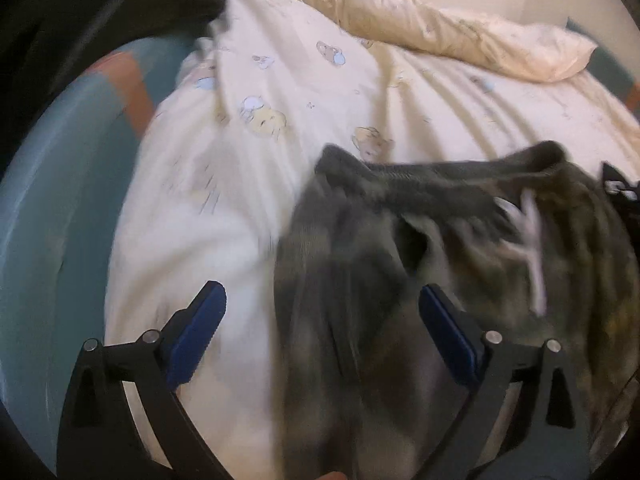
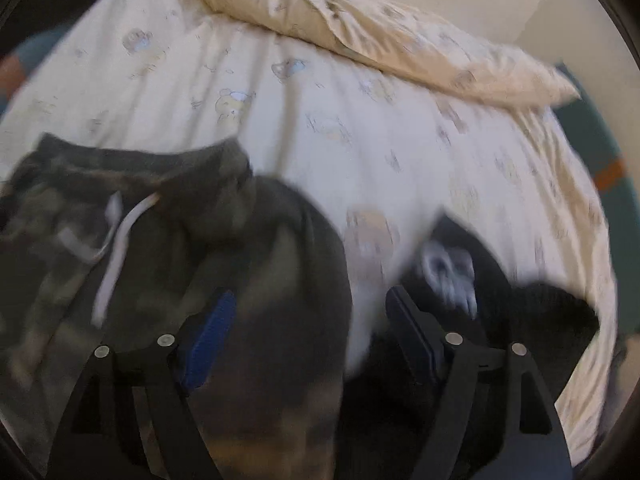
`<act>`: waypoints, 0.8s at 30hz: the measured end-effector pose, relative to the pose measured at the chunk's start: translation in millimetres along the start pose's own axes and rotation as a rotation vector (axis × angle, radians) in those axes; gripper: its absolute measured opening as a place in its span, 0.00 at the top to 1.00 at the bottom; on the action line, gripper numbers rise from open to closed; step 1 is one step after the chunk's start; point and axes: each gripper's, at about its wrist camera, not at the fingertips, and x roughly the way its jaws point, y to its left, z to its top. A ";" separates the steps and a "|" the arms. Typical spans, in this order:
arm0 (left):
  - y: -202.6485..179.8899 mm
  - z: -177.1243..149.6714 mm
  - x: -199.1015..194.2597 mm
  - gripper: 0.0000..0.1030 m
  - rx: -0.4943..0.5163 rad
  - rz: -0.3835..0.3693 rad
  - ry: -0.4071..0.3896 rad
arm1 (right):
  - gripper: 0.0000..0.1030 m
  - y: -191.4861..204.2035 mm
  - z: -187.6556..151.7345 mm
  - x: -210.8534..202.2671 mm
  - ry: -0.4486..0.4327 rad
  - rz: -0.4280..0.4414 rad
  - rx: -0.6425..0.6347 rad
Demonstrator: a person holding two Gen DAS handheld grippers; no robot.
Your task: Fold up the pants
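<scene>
Two grippers spread wide, nothing pinched: left gripper [image 1: 322,330], right gripper [image 2: 310,330]. Pants [image 1: 420,264] lay bunched on cream bedsheet [image 1: 208,208], waistband away from the cameras, white drawstring [image 2: 116,240] loose. Risk judged: uneven fold from bunching. Motion blur heavy; dark garment [image 2: 460,272] beside pants unidentifiable.

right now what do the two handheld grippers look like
Both match: the left gripper and right gripper have black angular linkage arms with round silver pivot pins and flat blue pads on the fingers. No cables, markings or sleeves show.
</scene>
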 end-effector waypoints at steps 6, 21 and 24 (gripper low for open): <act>-5.3 -96.9 -86.8 0.07 -0.033 -0.152 0.009 | 0.22 -21.2 -119.3 -81.9 -0.023 0.133 0.124; -44.7 -386.9 -157.0 0.07 -0.005 -0.093 0.391 | 0.82 -28.8 -491.5 -69.1 0.388 0.244 0.438; -50.2 -403.3 -175.5 0.07 0.006 -0.091 0.383 | 0.98 -30.8 -495.5 -84.3 0.328 0.244 0.459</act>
